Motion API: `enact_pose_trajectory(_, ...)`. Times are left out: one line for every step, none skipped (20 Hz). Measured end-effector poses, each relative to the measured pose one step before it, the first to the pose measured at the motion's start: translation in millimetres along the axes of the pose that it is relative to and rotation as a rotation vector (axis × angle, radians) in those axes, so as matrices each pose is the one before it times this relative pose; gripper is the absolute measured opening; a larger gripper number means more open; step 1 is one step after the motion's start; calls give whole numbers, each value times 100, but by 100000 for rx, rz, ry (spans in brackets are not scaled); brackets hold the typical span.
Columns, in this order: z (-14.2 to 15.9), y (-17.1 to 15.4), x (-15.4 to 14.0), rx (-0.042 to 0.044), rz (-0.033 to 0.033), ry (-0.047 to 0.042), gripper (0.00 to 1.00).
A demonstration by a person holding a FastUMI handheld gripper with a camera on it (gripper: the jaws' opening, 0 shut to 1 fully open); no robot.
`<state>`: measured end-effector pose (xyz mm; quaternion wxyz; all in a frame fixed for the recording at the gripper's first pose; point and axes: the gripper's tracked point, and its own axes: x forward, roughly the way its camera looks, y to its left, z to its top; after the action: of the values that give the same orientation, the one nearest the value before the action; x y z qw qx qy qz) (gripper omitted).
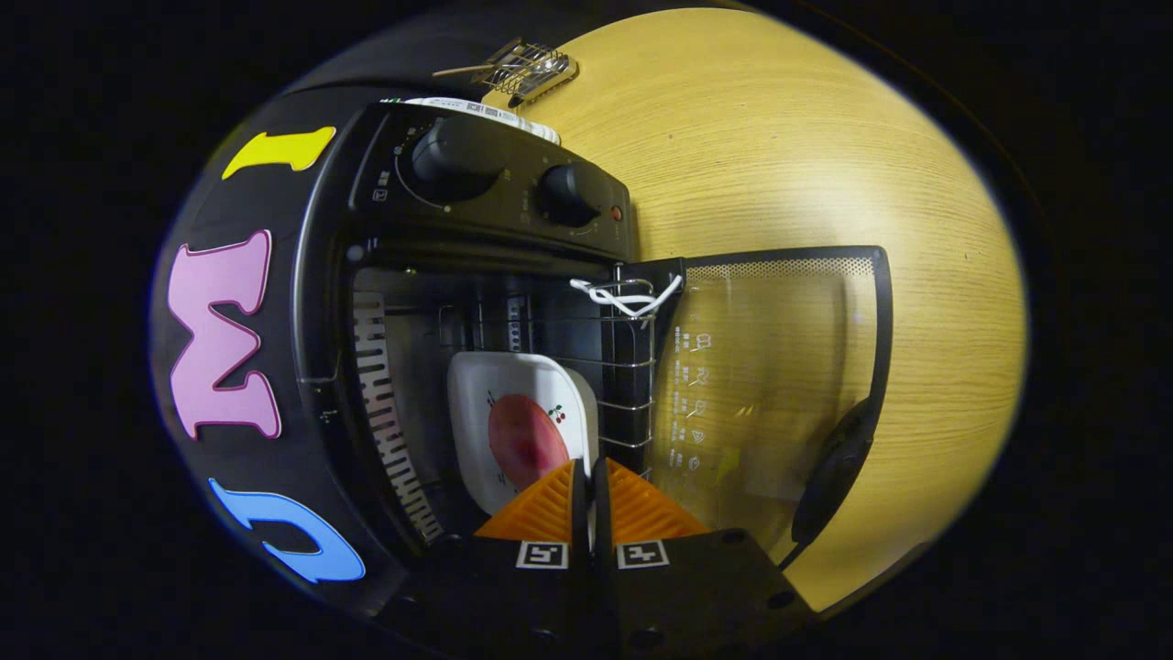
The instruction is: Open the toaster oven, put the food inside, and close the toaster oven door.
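The hand-held gripper (587, 477) is seen pointed into the cavity of the toaster oven (486, 302), with the view rolled so that the oven appears turned on its side. Its two fingers are brought close together, a narrow slit left between them; whether the rim of the plate is pinched in that slit cannot be told.

Just ahead of the fingertips a white square plate (513, 403) with rounded corners is seen inside the oven, resting on the wire rack (632, 385). A round, reddish-pink slice of food (524, 440) lies on the plate, and a small cherry print is seen beside it. The near part of the plate is covered by the fingers.

The oven is black, with two round knobs (458, 158) and a small red lamp on its control panel, beyond the fingers. Its glass door (779, 367) is swung fully open, to the right of the fingers, over the pale wood-grain counter (825, 165). The door's dark handle (838, 472) is seen at its outer edge. White markings on the glass are too small to be made out. A white cord is tied to the rack's front edge.

Far beyond the oven, a small wire object (527, 66) lies on the counter; what it is cannot be determined.
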<state>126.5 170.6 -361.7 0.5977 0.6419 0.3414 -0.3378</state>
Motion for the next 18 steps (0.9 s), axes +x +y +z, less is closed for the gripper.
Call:
enact_pose_trajectory(-137, -5, 187, 922, -230, -129, 5)
enact_pose_trajectory(-129, -13, 224, -74, -154, 188, 6)
enact_pose_trajectory(-43, -94, 44, 42, -39, 797, 6)
enact_pose_trajectory(-110, 65, 136, 137, 951, 1193, 6)
enact_pose_trajectory(-92, 249, -125, 1039, 1182, 1030, 9)
enact_pose_trajectory(-58, -52, 6, 1195, 642, 1636, 9)
enact_pose_trajectory(-114, 60, -338, 556, 538, 1459, 10)
enact_pose_trajectory(-155, -182, -83, -630, -191, 1006, 14)
enact_pose_trajectory(-179, 21, -452, -647, 817, 1441, 16)
enact_pose_trajectory(-96, 38, -393, -757, 234, 1316, 30)
enact_pose_trajectory(-180, -307, -461, -764, -944, 1372, 40)
enact_pose_trajectory(80, -225, -465, -1014, -471, 963, 54)
enact_pose_trajectory(-421, -151, -583, -2255, 152, 1498, 62)
enact_pose_trajectory(-540, -207, -634, -2966, 111, 2884, 71)
enact_pose_trajectory(-438, -212, -866, -3751, 451, 2371, 75)
enact_pose_trajectory(-524, -401, -1017, -4651, -374, 2638, 86)
enact_pose_trajectory(-489, -124, -978, -5733, 714, 1940, 95)
enact_pose_trajectory(-376, -423, -960, -6845, -130, 2455, 99)
